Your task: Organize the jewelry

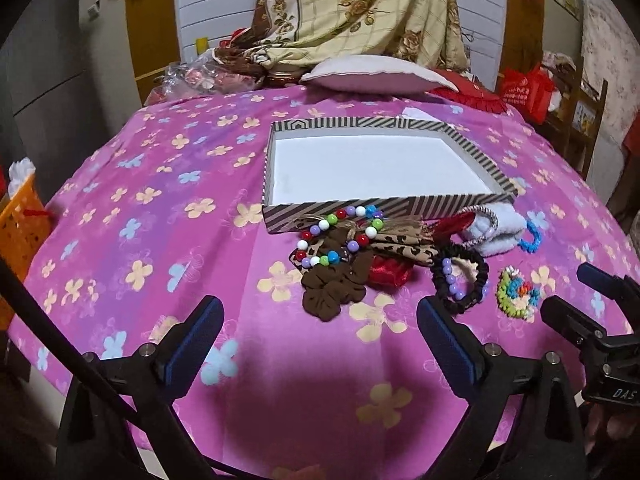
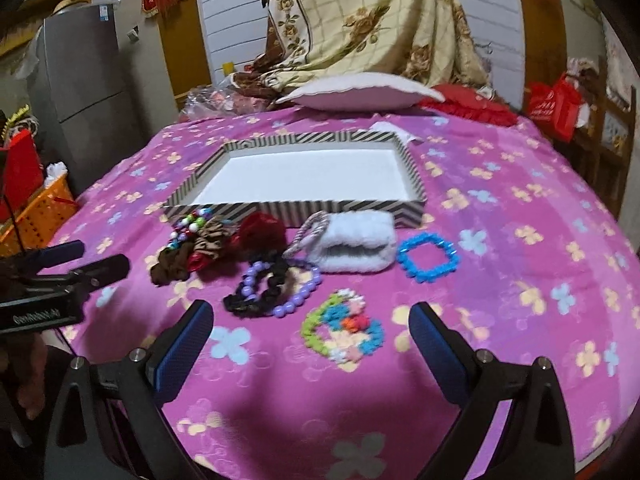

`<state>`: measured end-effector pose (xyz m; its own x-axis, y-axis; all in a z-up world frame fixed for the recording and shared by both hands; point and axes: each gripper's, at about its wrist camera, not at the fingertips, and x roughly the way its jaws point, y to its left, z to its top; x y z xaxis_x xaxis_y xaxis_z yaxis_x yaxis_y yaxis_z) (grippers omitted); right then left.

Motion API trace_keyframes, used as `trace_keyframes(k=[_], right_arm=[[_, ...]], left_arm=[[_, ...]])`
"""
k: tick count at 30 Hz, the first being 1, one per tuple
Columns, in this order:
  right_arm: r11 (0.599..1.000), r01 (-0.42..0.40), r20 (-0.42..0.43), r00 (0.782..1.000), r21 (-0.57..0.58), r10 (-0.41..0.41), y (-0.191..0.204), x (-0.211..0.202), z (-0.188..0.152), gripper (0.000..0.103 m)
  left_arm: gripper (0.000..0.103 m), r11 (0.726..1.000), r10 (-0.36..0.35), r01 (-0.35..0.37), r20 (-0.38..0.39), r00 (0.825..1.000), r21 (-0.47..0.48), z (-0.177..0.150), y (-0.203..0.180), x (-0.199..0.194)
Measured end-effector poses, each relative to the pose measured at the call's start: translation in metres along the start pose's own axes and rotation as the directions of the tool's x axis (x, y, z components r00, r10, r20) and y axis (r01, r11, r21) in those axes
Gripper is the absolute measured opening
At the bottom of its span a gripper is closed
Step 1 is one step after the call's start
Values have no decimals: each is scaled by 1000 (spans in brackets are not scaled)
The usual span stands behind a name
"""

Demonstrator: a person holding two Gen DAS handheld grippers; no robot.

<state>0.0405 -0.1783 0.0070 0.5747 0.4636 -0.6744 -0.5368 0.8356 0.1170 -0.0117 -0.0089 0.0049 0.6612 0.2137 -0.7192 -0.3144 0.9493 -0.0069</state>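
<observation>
- My left gripper (image 1: 320,344) and right gripper (image 2: 312,344) stood released, empty.
- Multicoloured bracelet (image 2: 343,326) lay centre-frame; I judged a straight descent, then lift into striped box (image 2: 296,207).

A shallow striped box (image 2: 296,210) with a bare white floor lies open mid-bed on the pink flowered bedspread (image 2: 520,280). Along its near wall sits a pile: a multicoloured bead bracelet (image 1: 340,236), brown scrunchie (image 1: 332,284), leopard-print scrunchie (image 1: 400,246), red scrunchie (image 2: 260,228) and fluffy white band (image 2: 356,246). Nearer the bed's front edge lie a black scrunchie (image 2: 256,296) overlapping a purple bead bracelet (image 2: 296,292), a blue bracelet (image 2: 428,256) and a pastel flower bracelet (image 2: 344,326).
</observation>
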Motion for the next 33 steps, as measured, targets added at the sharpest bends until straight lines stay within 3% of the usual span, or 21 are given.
trace_keyframes(k=[7, 14, 19, 21, 25, 27, 31, 33], right_arm=[[997, 72, 25, 997, 12, -72, -3, -4, 3, 100], [996, 86, 54, 995, 37, -88, -13, -10, 7, 100], [992, 99, 108, 990, -79, -90, -6, -10, 29, 100], [986, 70, 142, 989, -148, -48, -3, -10, 40, 100], [985, 18, 102, 995, -174, 0, -6, 4, 34, 100], [991, 25, 27, 999, -131, -22, -11, 13, 29, 100], [997, 42, 55, 998, -66, -39, -25, 5, 30, 100], [998, 40, 52, 998, -43, -38, -31, 5, 30, 100]], left_arm=[[69, 1000, -1, 1, -6, 1000, 5, -2, -1, 2], [69, 1000, -9, 9, -6, 1000, -18, -1, 4, 2], [69, 1000, -4, 4, -8, 1000, -13, -1, 4, 2], [69, 1000, -3, 3, -9, 1000, -11, -1, 5, 2], [69, 1000, 2, -2, -11, 1000, -19, 0, 6, 3], [69, 999, -9, 9, -14, 1000, -39, 0, 12, 3], [70, 992, -95, 88, -68, 993, -91, 4, 23, 14], [70, 982, -181, 171, -154, 971, -74, 8, 23, 31]])
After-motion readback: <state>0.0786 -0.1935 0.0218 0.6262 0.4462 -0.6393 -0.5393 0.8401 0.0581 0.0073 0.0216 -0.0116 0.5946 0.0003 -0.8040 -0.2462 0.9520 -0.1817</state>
